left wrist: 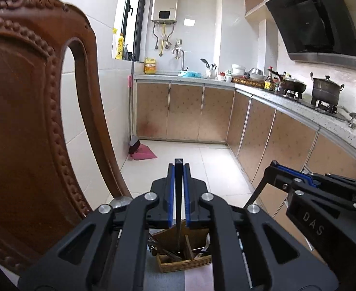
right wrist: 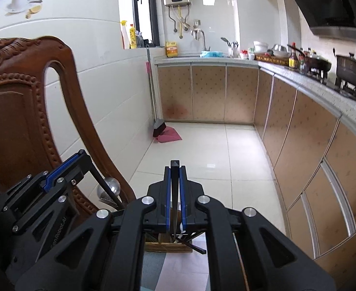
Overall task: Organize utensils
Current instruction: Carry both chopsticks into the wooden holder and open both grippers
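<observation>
The left gripper [left wrist: 178, 169], black with blue finger pads, is clamped on a thin black chopstick [left wrist: 178, 206] that runs up between its fingers and pokes past the tips; its lower end reaches down into a light wooden utensil holder with dividers [left wrist: 182, 263] just below the fingers, where other dark utensils lie, though they are too shadowed to name; the holder sits on a surface with grey and pale pink stripes [left wrist: 190, 278]. The right gripper [right wrist: 175, 169], of the same make, is likewise closed on a second black chopstick [right wrist: 175, 194], held upright above the same holder [right wrist: 168, 247]; a loose dark stick [right wrist: 192, 245] leans out over the holder's front edge. Each gripper shows at the side of the other's view, close together. A carved dark brown wooden chair back [left wrist: 32, 121] stands just to the left; a round metal knob [right wrist: 111, 186] shows beside it.
</observation>
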Motion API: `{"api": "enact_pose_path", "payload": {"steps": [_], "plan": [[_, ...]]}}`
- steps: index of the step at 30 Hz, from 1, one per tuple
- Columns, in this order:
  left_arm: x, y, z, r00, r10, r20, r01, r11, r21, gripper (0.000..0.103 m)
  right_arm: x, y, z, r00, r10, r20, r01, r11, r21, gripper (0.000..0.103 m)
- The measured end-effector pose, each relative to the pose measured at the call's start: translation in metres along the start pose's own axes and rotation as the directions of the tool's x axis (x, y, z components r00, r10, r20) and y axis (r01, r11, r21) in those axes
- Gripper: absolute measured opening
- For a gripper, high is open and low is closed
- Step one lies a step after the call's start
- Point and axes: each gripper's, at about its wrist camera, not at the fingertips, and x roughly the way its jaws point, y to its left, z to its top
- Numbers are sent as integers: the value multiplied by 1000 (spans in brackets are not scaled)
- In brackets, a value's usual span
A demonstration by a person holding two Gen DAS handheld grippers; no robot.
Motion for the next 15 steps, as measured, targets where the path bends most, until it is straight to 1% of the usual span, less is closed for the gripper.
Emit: {"api": "enact_pose_path", "payload": {"steps": [8,15], "plan": [[52,9,-26,997,9,-76,-10,1000,-19,7,51,-7,-16,998,17,-61,-15,999,38,7],[76,15,-53,991,7,-135,-13,999,-37,7,81,-1,-34,994,19,-107,-17,1000,16,7]]}}
